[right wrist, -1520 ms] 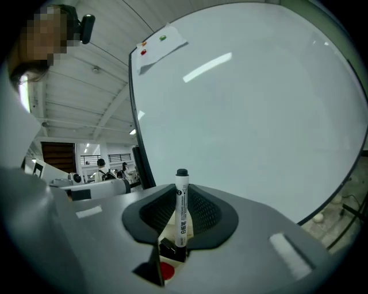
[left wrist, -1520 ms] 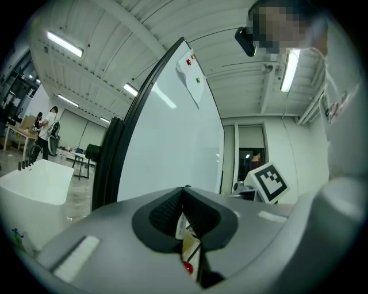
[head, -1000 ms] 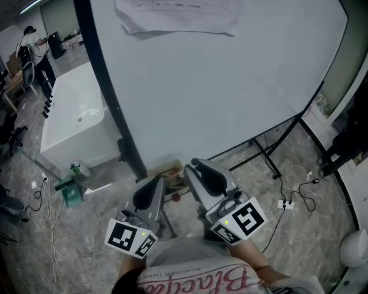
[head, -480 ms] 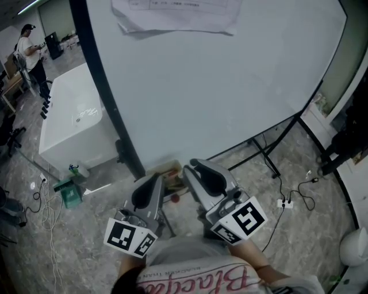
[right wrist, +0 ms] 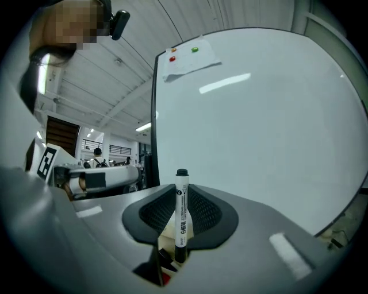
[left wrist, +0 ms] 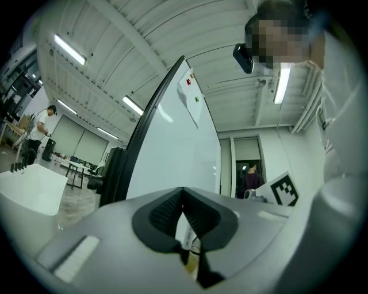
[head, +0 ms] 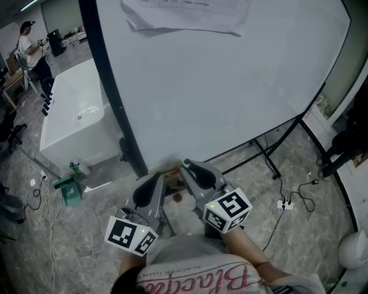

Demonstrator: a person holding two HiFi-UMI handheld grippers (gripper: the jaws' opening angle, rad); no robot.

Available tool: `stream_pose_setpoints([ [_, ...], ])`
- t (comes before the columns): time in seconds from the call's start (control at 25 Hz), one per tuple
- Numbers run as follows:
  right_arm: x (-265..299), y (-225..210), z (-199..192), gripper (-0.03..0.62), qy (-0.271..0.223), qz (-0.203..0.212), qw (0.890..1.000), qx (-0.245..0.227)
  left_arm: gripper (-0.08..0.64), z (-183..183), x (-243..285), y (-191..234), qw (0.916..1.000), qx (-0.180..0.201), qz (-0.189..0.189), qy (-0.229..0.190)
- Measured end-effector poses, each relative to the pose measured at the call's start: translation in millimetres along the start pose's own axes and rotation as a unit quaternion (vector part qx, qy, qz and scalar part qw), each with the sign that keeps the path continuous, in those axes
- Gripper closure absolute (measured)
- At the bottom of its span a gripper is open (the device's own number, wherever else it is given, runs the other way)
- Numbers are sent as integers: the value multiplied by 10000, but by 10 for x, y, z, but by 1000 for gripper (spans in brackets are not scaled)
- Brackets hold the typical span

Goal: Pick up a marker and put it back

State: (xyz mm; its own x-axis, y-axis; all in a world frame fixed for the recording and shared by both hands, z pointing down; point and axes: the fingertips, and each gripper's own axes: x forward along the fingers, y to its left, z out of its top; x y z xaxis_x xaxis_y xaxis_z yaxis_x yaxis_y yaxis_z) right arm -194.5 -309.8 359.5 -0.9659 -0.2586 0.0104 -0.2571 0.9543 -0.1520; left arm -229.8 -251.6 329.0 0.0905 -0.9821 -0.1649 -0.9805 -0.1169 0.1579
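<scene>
A white marker (right wrist: 181,212) with a black cap stands upright between the pads of my right gripper (right wrist: 181,194), which is shut on it. In the head view the right gripper (head: 191,169) points at the bottom edge of the whiteboard (head: 218,86), just over the pale tray (head: 169,170) there; the marker is hidden from that view. A red marker end (head: 178,197) shows under the tray. My left gripper (head: 154,181) hovers beside it at the left. In its own view the left gripper (left wrist: 183,194) has its pads touching, with nothing between them.
Papers (head: 184,14) hang at the top of the whiteboard, whose black side frame (head: 115,97) runs down to the floor. A white cabinet (head: 75,120) stands at the left, a green object (head: 69,192) by it. Stand legs (head: 264,150) and cables (head: 293,198) lie at the right.
The right gripper has dropped and shifted left toward the tray, still holding the marker. The left gripper has stayed in place.
</scene>
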Motion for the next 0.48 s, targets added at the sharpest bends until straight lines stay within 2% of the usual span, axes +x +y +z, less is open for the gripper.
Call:
stream_pose_setpoints([
  [0.28,108,-162,-534,526,806,-269,9951,512,561,-37,19,-14,9999,-56,-60,73],
  [0.48,99,-261,-675,526,892,-414,9897,1044,561,-75,2,-20,9999,-109,-57,100],
])
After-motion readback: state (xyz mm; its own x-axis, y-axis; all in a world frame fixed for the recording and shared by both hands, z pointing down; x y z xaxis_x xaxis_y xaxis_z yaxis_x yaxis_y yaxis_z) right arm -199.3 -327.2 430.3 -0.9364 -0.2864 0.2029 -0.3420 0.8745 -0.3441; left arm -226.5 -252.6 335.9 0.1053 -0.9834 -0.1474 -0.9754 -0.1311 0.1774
